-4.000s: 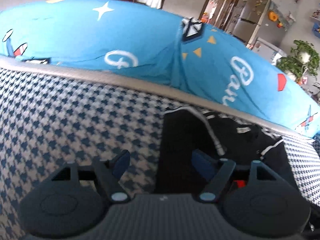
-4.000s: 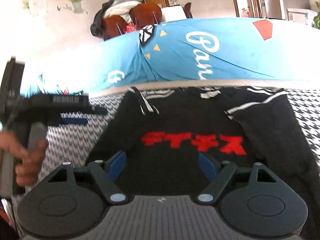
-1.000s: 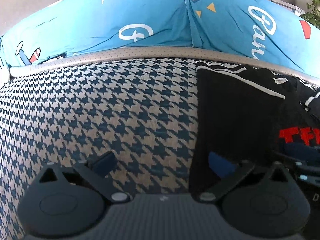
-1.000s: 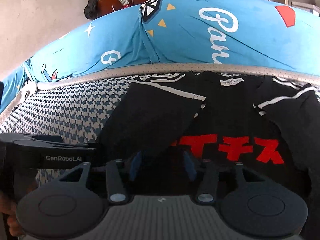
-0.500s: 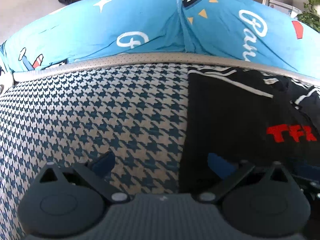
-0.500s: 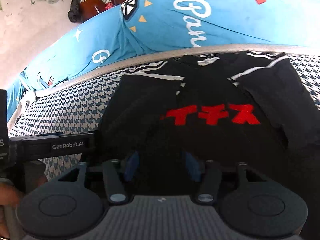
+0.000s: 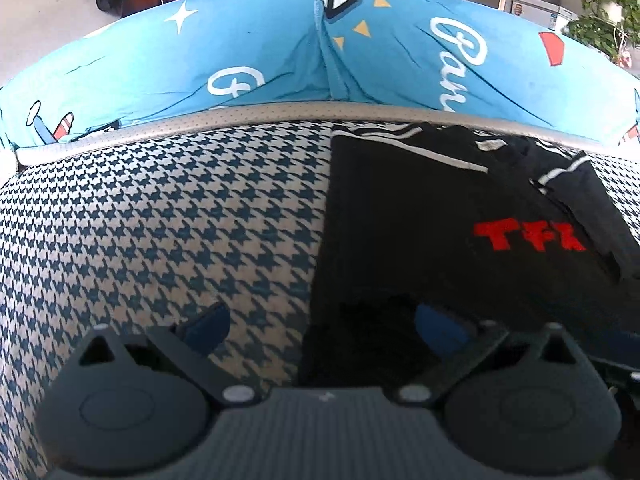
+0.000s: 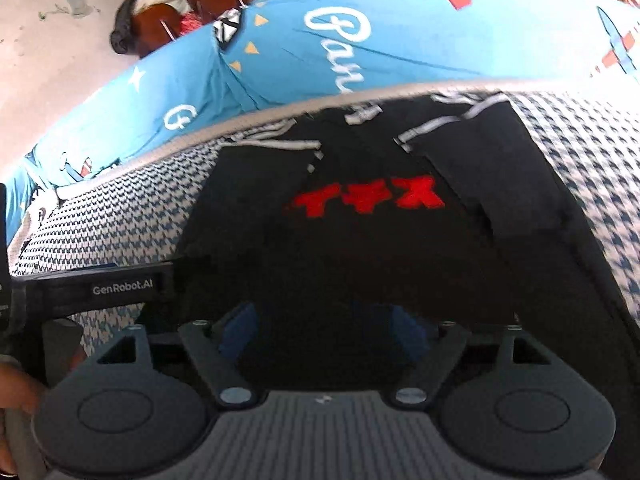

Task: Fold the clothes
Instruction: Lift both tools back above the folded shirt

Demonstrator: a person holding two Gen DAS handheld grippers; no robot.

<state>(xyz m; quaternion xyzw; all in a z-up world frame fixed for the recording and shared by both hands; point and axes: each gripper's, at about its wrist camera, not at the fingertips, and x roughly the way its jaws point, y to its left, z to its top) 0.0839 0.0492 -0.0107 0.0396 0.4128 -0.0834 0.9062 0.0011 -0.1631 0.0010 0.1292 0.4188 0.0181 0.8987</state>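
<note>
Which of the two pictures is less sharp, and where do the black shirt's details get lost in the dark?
Right wrist view: motion blur smears the white stripes of the black shirt; near the right tool the cloth is plain black. Left wrist view: sharper, red print crisp, but shadow hides the folds near the left tool.

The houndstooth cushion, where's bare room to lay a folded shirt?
Bare houndstooth cushion lies left of the black T-shirt, up to the grey piping. A narrower strip shows at the shirt's right. The middle is crowded by shirt and both grippers.
</note>
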